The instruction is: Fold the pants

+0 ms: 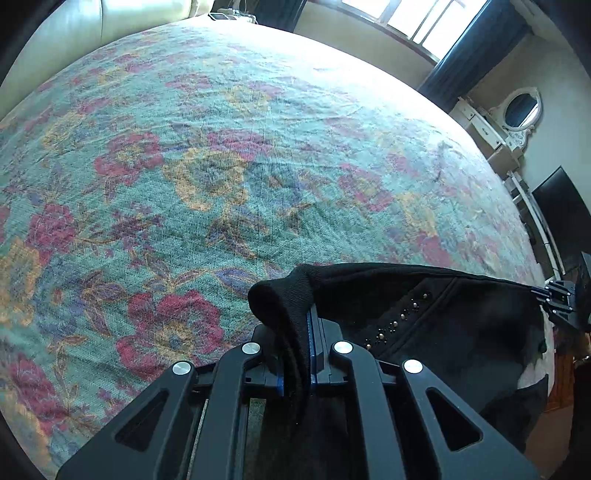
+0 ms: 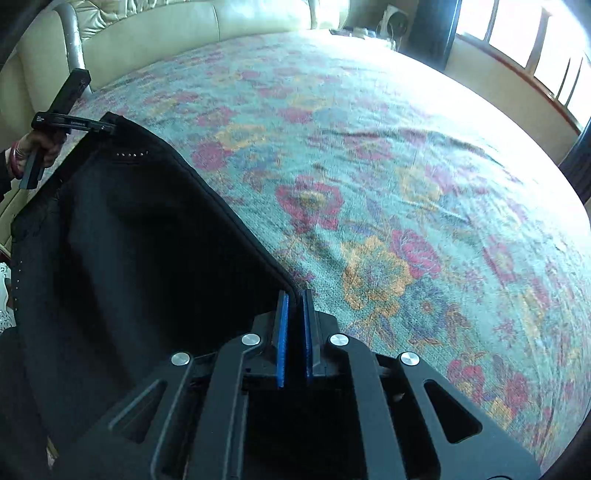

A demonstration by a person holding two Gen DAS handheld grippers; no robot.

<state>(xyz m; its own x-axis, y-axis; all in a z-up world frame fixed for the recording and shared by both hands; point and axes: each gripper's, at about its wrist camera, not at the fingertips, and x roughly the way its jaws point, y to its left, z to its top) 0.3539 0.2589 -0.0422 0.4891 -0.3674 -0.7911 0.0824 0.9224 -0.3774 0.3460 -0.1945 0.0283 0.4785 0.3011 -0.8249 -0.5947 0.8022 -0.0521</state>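
Black pants (image 1: 436, 314) with a row of small metal studs hang stretched by the waistband between my two grippers, above a bed. My left gripper (image 1: 301, 332) is shut on one end of the waistband, and a fold of black cloth bulges over its fingers. My right gripper (image 2: 294, 295) is shut on the other end of the waistband, its blue pads (image 2: 282, 332) pinching the edge. The pants (image 2: 129, 258) hang down to the left in the right wrist view. Each gripper also shows in the other's view: the right one (image 1: 559, 295) and the left one (image 2: 99, 127).
A floral bedspread (image 1: 221, 166) in green, red and yellow covers the bed (image 2: 406, 184) below. A cream padded headboard (image 2: 184, 33) lies at the far end. Windows (image 1: 424, 18) with dark curtains, a white oval mirror (image 1: 521, 110) and a dark screen (image 1: 565, 218) stand to the right.
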